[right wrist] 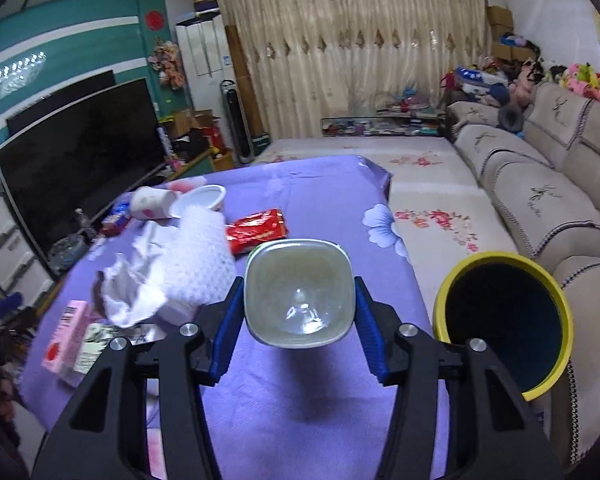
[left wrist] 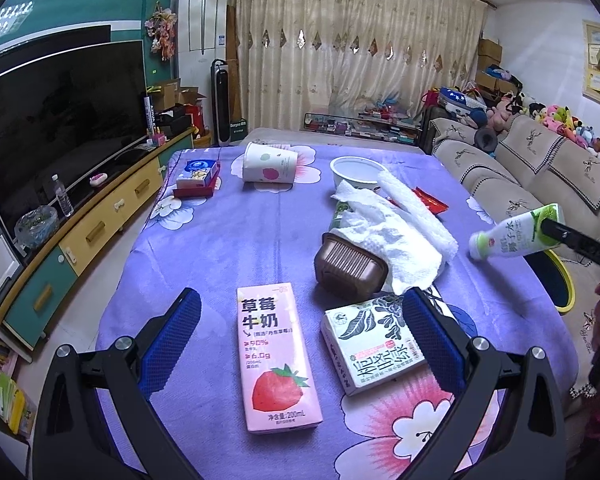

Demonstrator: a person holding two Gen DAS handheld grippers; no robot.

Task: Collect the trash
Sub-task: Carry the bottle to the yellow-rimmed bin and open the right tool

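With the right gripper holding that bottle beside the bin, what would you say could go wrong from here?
The right gripper clamps the bottle only near its base, so it may pivot or slip. It is over the table, not the yellow bin; early release likely misses. The open left gripper straddles two cartons and may grab both.

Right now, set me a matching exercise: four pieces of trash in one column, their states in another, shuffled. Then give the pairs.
Things:
1. green-labelled bottle
2. strawberry milk carton
3. paper cup
4. crumpled paper towel

States:
A. tipped on its side at the far end of the table
B. lying flat between the open fingers of the left gripper
C. draped over a brown ribbed container
D. clamped in the right gripper, off the table

Pairs: 1-D, 2-B, 3-A, 4-C
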